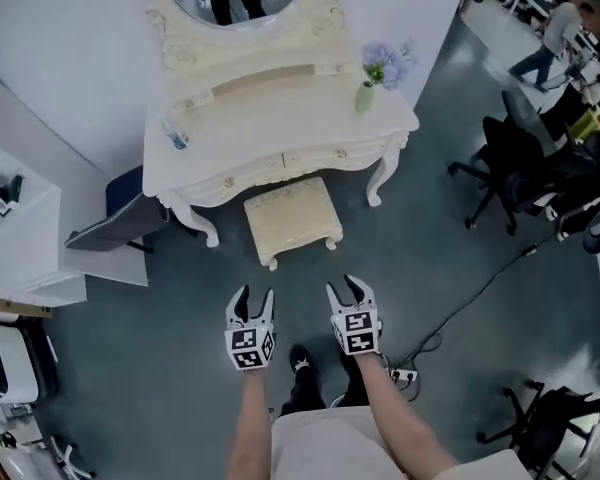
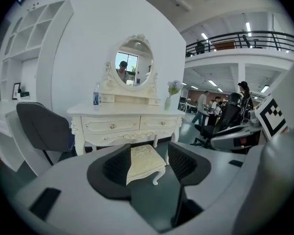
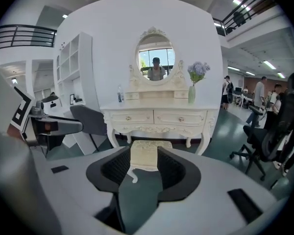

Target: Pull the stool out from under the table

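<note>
A cream stool point(image 1: 291, 220) with carved legs stands on the floor in front of the white dressing table point(image 1: 280, 128), mostly out from under its front edge. Both grippers hang in the air well short of it, near the person's body. My left gripper point(image 1: 251, 301) is open with nothing between its jaws; the stool point(image 2: 145, 161) shows far off through the gap. My right gripper point(image 1: 349, 292) is open and empty too, and the stool point(image 3: 146, 155) sits framed between its jaws at a distance. An oval mirror point(image 3: 156, 58) tops the table.
A grey chair point(image 1: 120, 220) stands at the table's left, beside white shelving point(image 1: 20, 238). Black office chairs point(image 1: 515, 168) stand to the right. A cable and power strip point(image 1: 405, 373) lie on the floor by the person's feet. A vase of flowers point(image 1: 372, 78) and a bottle point(image 1: 175, 135) sit on the tabletop.
</note>
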